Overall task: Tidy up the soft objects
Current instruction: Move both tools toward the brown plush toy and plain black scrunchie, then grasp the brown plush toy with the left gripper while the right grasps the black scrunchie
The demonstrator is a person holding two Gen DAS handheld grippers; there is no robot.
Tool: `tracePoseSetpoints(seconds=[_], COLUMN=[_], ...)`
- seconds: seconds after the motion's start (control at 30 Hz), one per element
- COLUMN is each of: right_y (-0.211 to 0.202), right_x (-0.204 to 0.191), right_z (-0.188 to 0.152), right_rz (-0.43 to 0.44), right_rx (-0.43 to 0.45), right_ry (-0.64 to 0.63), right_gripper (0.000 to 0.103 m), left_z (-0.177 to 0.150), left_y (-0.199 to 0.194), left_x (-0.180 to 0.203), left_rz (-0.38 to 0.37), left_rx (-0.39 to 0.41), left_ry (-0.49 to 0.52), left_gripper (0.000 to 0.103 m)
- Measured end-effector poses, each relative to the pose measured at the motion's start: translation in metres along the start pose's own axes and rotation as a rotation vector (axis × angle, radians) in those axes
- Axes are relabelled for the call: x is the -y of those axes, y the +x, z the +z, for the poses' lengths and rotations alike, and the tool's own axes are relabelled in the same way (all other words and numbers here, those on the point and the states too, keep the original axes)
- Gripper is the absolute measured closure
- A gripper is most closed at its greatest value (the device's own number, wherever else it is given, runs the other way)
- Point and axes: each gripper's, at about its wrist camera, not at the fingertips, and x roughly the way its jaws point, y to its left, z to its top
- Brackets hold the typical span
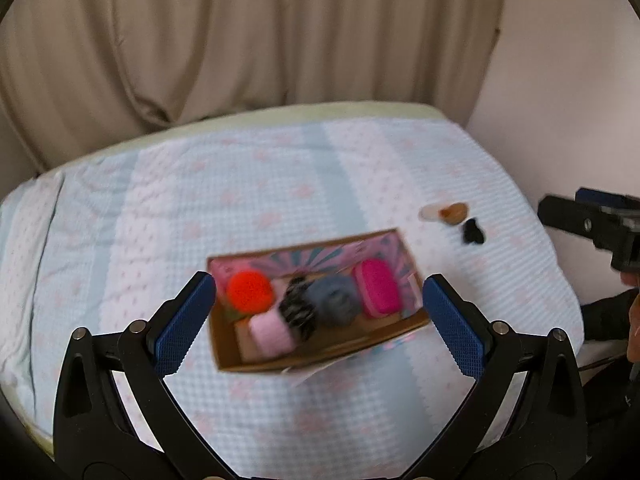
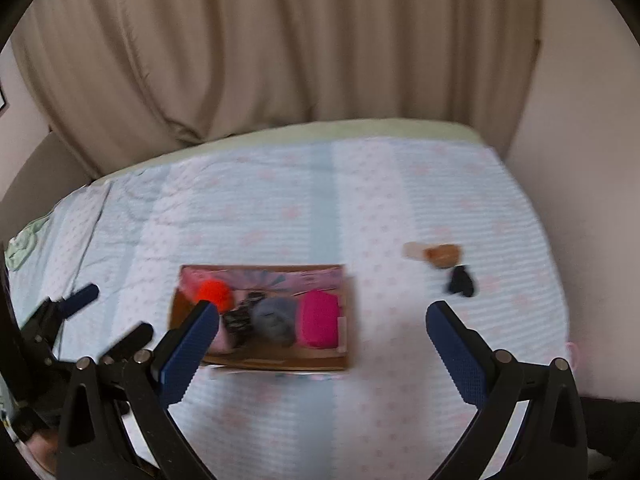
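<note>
Cardboard box (image 2: 256,362) holds five soft items; brown piece (image 2: 443,255) and black piece (image 2: 461,280) lie outside. Left gripper (image 1: 320,312), right gripper (image 2: 322,340) wide, empty.

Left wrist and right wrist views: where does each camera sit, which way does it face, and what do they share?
Left wrist: on the left gripper, looking down its open fingers at the cardboard box; the right gripper shows at the right edge.
Right wrist: on the right gripper, open above the bedspread; the left gripper shows at the left.
Shared: the box, the orange pom-pom, the beige curtain.
</note>
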Motion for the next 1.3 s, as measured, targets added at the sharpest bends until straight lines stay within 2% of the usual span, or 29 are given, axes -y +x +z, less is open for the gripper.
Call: tracePoseSetpoints(seconds=[0.3, 0.47, 0.6, 0.77, 0.93, 1.1, 1.3], right_y=[-0.018, -0.010, 0.007, 0.041, 0.084, 0.135, 0.201], right_x=[0.099, 0.158, 0.204, 0.251, 0.281, 0.295, 0.296], right_z=[-0.008, -0.006, -0.003, 0.002, 0.001, -0.008, -0.026], right_rz=[-0.058, -0.047, -0.017, 0.000, 0.025, 0.045, 0.053], right_rx=[0.034, 0.027, 0.011, -0.013, -0.040, -0.047, -0.069], right_ry=[0.049, 0.060, 0.063, 0.044, 0.042, 0.050, 0.073], right_gripper=[0.000, 0.000, 0.000, 0.000, 0.000, 0.000, 0.000], left_z=[0.038, 0.063, 0.079, 0.101, 0.113, 0.112, 0.096], left_y=[0.006, 0.031, 0.059, 0.114, 0.179, 0.243, 0.325], left_x=[0.082, 0.148, 0.196, 0.247, 0.280, 0.300, 0.319], left_rz=[-0.036, -0.068, -0.064, -0.082, -0.111, -0.137, -0.168], left_rx=[0.059, 0.060, 0.053, 0.011, -0.075, -0.149, -0.221], left_ry=[0.075, 0.141, 0.205, 0.275, 0.343, 0.446, 0.587], left_gripper=[0.000, 0.000, 0.000, 0.000, 0.000, 0.000, 0.004])
